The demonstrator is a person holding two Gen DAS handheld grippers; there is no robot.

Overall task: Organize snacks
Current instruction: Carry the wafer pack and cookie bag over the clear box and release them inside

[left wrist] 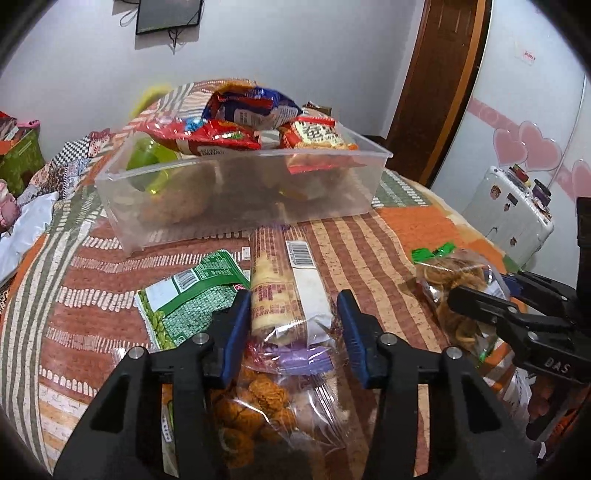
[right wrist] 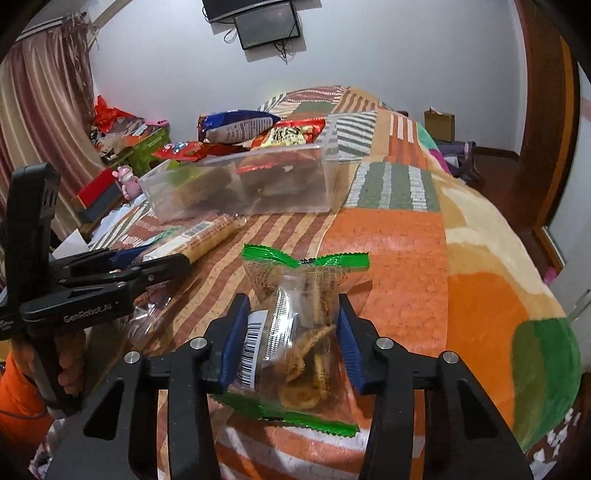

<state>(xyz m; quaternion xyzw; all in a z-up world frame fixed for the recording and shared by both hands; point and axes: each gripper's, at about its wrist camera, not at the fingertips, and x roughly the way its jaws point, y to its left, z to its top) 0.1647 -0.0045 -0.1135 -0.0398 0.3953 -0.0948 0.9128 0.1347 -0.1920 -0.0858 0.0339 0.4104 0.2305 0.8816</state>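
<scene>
A clear plastic bin (left wrist: 240,192) holding several snack packs stands on the bed ahead; it also shows in the right wrist view (right wrist: 258,192). My left gripper (left wrist: 293,306) is open, its jaws on either side of a long biscuit roll (left wrist: 284,284) that lies on other clear snack bags (left wrist: 266,402). A green pea packet (left wrist: 192,295) lies to its left. My right gripper (right wrist: 291,314) is shut on a clear bag of banana chips with green ends (right wrist: 299,332), also visible in the left wrist view (left wrist: 454,288).
The bed has a striped orange, brown and green blanket (right wrist: 388,258). Boxes and clutter (right wrist: 122,140) sit off its left side. A white suitcase (left wrist: 513,218) stands to the right. A screen (right wrist: 266,26) hangs on the far wall.
</scene>
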